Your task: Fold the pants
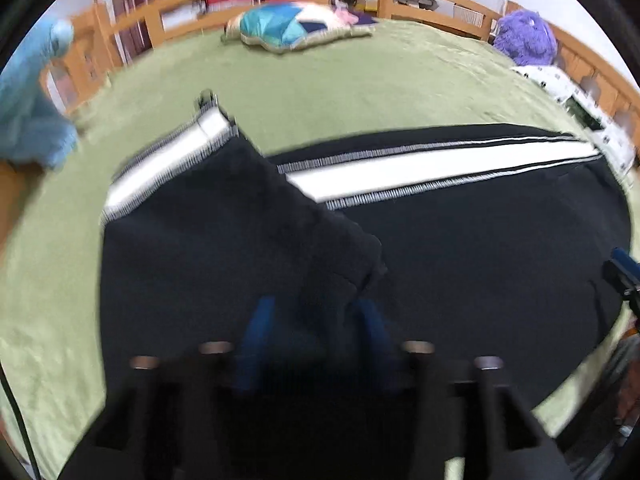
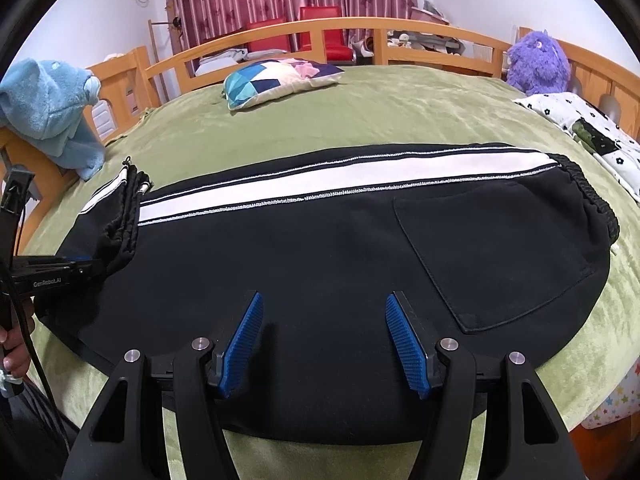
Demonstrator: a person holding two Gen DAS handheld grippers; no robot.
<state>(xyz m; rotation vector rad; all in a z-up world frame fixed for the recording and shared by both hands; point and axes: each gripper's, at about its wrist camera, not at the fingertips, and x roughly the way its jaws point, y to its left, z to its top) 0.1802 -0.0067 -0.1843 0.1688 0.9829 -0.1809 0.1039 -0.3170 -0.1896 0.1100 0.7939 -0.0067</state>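
Black pants [image 2: 320, 248] with a white side stripe [image 2: 320, 188] lie flat across the green bed, waistband to the right, back pocket [image 2: 492, 256] facing up. My left gripper [image 1: 316, 312] is shut on the cuff end of the pants [image 1: 224, 224] and holds it lifted and folded over toward the rest of the leg; the view is blurred. From the right wrist view the left gripper [image 2: 86, 268] is at the left, pinching the bunched cuff [image 2: 124, 216]. My right gripper [image 2: 324, 320] is open and empty, just above the near edge of the pants.
The green bedspread [image 2: 360, 116] has a wooden rail [image 2: 320, 26] around it. A patterned cushion [image 2: 272, 80] lies at the far side, a purple plush [image 2: 538, 62] and a floral cloth [image 2: 592, 136] at the right, a blue plush [image 2: 52, 112] at the left.
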